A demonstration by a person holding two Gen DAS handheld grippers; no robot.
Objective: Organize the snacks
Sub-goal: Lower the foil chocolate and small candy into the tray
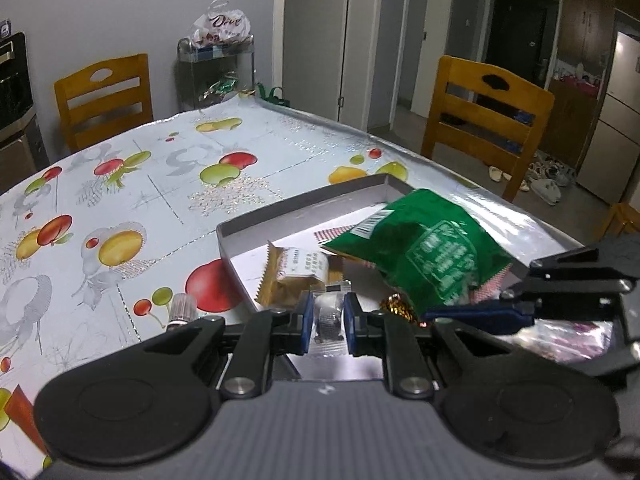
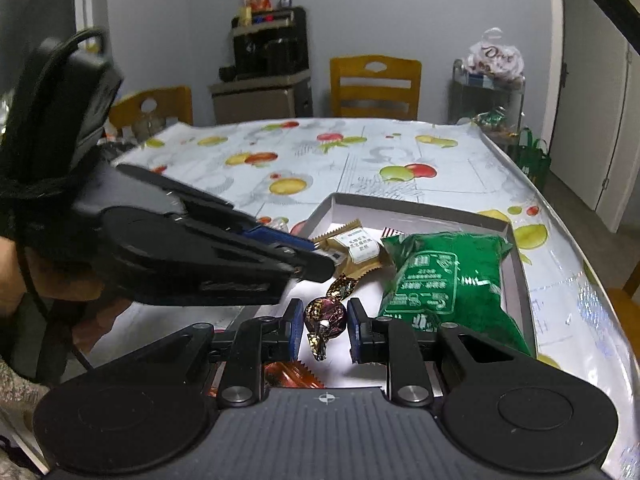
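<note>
A shallow grey box [image 1: 304, 204] [image 2: 400, 202] lies on the fruit-print tablecloth. Inside it are a green snack bag [image 1: 428, 256] [image 2: 448, 276] and a gold wrapped biscuit [image 1: 292, 276] [image 2: 354, 250]. My left gripper [image 1: 329, 320] is shut on a small clear-wrapped candy [image 1: 329, 314] over the box's near edge. In the right wrist view it reaches in from the left [image 2: 320, 258]. My right gripper [image 2: 323, 326] is shut on a purple and gold foil candy [image 2: 325, 318] just above the box floor. In the left wrist view it comes in from the right [image 1: 430, 315].
An orange wrapper [image 2: 294, 376] lies under my right gripper. A small ribbed metal cap [image 1: 182, 310] stands on the cloth left of the box. Wooden chairs [image 1: 486, 108] [image 2: 374, 84] ring the table. A metal rack with a Dove bag [image 1: 220, 24] stands behind.
</note>
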